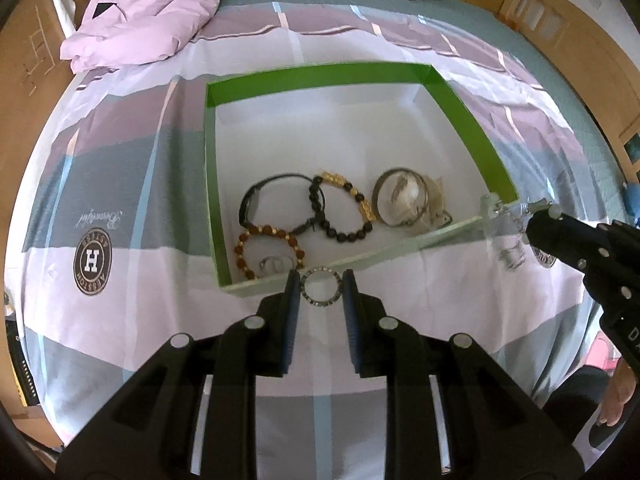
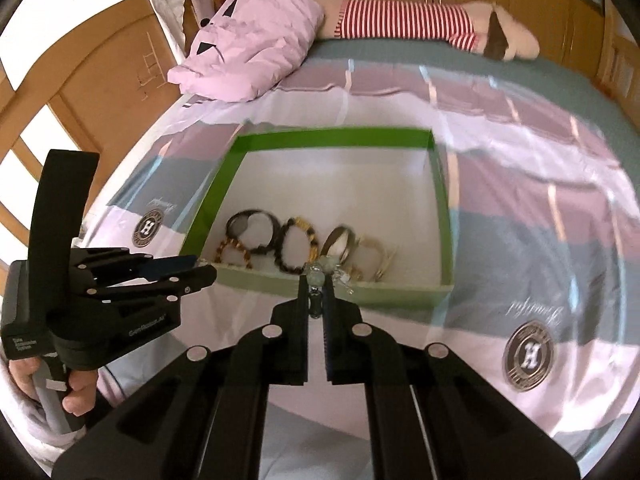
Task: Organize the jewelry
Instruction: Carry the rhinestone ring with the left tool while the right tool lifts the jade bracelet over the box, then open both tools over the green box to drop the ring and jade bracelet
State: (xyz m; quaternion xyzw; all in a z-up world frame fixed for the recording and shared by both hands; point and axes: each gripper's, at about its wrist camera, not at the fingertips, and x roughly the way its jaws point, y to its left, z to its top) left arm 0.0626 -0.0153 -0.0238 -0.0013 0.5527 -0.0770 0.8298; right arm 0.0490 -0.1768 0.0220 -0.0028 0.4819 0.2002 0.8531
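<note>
A ring [image 1: 321, 290] is being pinched by the left claw [image 1: 321, 280] at the green box's [image 1: 472, 120] 6 o'clock wall. A pale beaded bracelet [image 2: 320, 272] is being gripped by the right claw [image 2: 316, 280]. Both likely need carrying over the wall, then releasing.

A home bedroom: a bed with patchwork sheet [image 2: 520, 208], folded pink quilt [image 2: 256, 44], plush toy [image 2: 420, 20], wooden wardrobe doors [image 2: 92, 80].

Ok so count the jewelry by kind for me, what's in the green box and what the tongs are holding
Beaded bracelets in the box: 2, brown-and-gold beads, black-and-gold beads
Black cord bracelet in the box: 1
Metal bangle in the box: 1
Small ring in the box: 1
Ring in the left tongs: 1
Pale beaded piece in the right tongs: 1
Total: 7
</note>
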